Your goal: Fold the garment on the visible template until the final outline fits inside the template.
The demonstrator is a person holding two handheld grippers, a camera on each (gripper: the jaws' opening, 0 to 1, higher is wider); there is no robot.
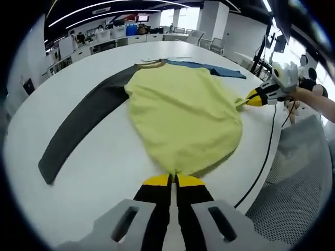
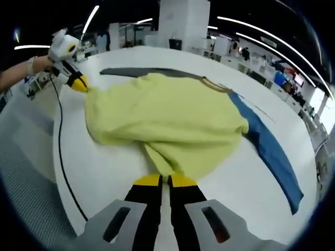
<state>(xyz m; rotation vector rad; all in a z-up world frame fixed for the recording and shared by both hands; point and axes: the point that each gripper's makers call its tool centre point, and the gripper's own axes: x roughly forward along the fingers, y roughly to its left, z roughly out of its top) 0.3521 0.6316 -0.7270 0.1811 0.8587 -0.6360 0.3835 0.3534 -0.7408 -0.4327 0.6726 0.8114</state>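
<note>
We start with the table (image 1: 104, 172), a big white round top that carries everything. On it lies the shirt (image 1: 183, 120), spread out flat across the middle: a yellow body, a dark grey sleeve (image 1: 78, 130) stretched out to one side and a blue sleeve (image 2: 272, 151) to the other. A black cable (image 2: 60, 157) runs along the table's near edge. We cannot make out any template outline on the white surface; it may be under the cloth or too faint to see in these views.

Our left gripper (image 1: 174, 180) has its yellow-tipped jaws pressed together on the hem of the yellow body, at one bottom corner. Our right gripper (image 2: 167, 180) is likewise clamped on the hem at the other corner, and in the left gripper view it appears at the far side of the shirt (image 1: 255, 98), pinching the cloth edge where it puckers.

We judge the task to be at its very start. Both sleeves lie at full length and no fold shows in the body, so the outline is as wide as it can be. What we have is a hold on both hem corners; the sleeve folds and the body folds are all left to do.
</note>
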